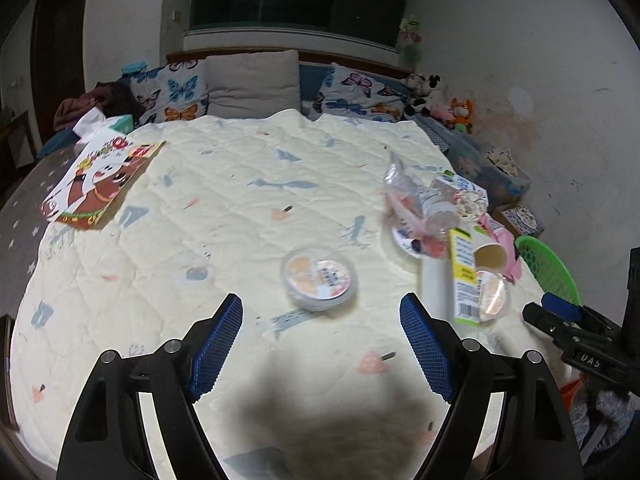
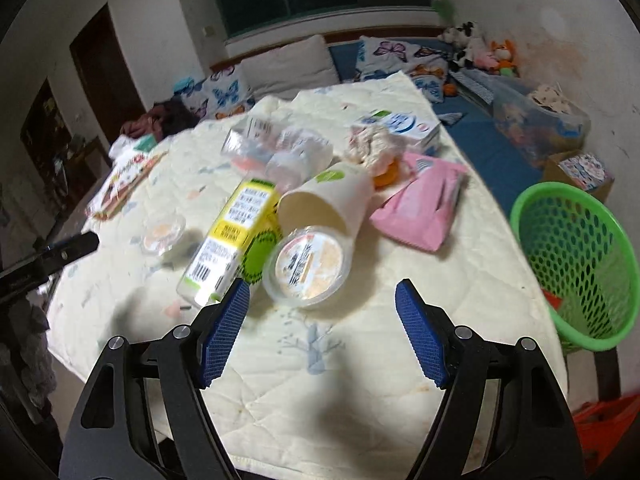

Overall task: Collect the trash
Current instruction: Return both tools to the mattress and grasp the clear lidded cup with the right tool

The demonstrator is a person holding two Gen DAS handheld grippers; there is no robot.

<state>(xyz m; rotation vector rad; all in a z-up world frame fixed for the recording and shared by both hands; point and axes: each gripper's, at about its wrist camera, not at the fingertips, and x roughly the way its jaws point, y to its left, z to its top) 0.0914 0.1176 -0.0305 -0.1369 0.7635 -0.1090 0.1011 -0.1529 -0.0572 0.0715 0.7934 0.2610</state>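
Trash lies on a cream quilt (image 1: 208, 208). My left gripper (image 1: 322, 316) is open and empty, just short of a round clear lidded cup (image 1: 319, 279). My right gripper (image 2: 322, 304) is open and empty, just short of a second round lidded cup (image 2: 306, 266). Beside that cup lie a yellow-green carton (image 2: 232, 236), a tipped paper cup (image 2: 328, 200), a pink packet (image 2: 420, 208), clear plastic wrapping (image 2: 276, 148) and a white-blue box (image 2: 400, 124). The pile also shows in the left wrist view (image 1: 452, 232). A green mesh basket (image 2: 576, 256) stands right of the quilt.
A colourful picture book (image 1: 100, 180) lies at the quilt's far left. Butterfly pillows (image 1: 176, 92) and plush toys (image 1: 440, 100) line the back. Boxes (image 2: 580, 168) sit on the blue mat at right. The quilt's near edge (image 2: 320, 456) is close below my right gripper.
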